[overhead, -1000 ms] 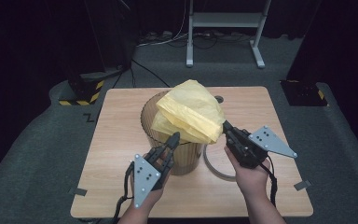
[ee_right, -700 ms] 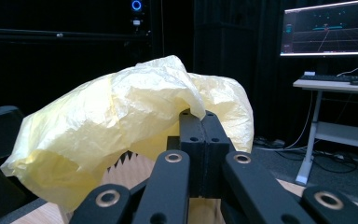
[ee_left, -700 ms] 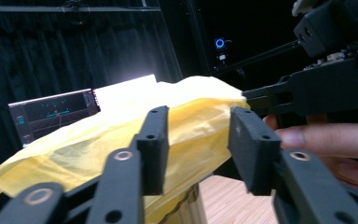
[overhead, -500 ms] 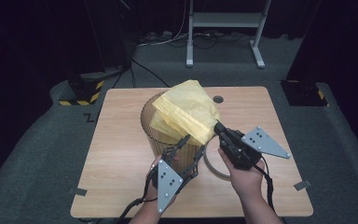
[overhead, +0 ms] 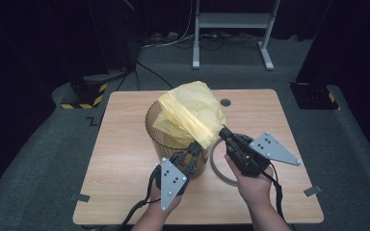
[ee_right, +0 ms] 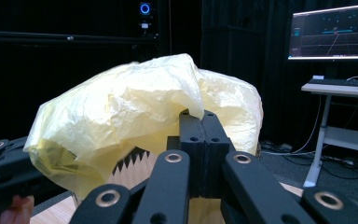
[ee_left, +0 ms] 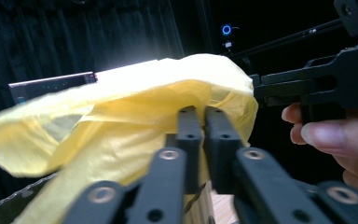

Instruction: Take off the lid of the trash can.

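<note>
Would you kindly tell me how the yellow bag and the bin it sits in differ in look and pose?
The yellow bag is soft, crinkled and opaque; the bin is stiff, brownish and see-through. The bag billows up above the rim and leans toward the right gripper, while the bin stands upright on the table. The bag is pinched by both the right and the left gripper; the bin is not gripped.

I have open worktop (overhead: pixel 125 159) along the left edge and across the far right corner, room enough to pass either hand. The basket (overhead: pixel 160 130) with the yellow bag (overhead: pixel 192 110) billowing over it blocks the middle. A tape ring (overhead: pixel 218 166) lies just beside its right, near the front edge.
</note>
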Demonstrator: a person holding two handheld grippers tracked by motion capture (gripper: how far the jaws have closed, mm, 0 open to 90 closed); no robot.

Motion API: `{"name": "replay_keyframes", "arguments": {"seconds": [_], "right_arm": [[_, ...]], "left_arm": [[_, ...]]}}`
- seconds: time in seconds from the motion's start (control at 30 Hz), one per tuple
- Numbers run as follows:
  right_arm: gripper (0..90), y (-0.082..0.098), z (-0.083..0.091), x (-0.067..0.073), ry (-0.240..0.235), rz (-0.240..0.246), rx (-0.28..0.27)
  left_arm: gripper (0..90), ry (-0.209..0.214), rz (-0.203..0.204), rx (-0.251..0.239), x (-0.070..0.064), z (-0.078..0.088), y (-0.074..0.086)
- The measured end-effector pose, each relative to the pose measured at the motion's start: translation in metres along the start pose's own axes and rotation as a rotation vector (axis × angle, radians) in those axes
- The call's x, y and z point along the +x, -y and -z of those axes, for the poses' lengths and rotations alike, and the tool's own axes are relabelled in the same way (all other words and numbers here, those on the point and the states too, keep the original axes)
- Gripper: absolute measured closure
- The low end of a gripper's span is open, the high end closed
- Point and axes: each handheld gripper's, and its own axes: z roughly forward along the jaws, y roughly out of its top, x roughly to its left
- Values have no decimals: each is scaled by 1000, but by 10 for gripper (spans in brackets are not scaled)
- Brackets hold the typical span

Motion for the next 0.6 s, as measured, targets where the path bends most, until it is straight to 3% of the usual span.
{"name": "replay_keyframes", "arguments": {"seconds": [0.23, 0.47, 0.53, 0.6], "right_arm": [[900, 1, 1, -4, 7, 2, 2], [900, 8, 2, -20, 50, -21, 21], [856, 10, -1, -28, 77, -36, 44], [768, 9, 3, -31, 71, -50, 38]], "left_arm": [[900, -31, 9, -35, 7, 7, -3], [900, -96, 52, -68, 28, 16, -10], [900, -102, 53, -62, 31, 15, -11], [900, -101, 37, -55, 32, 12, -11]]}}
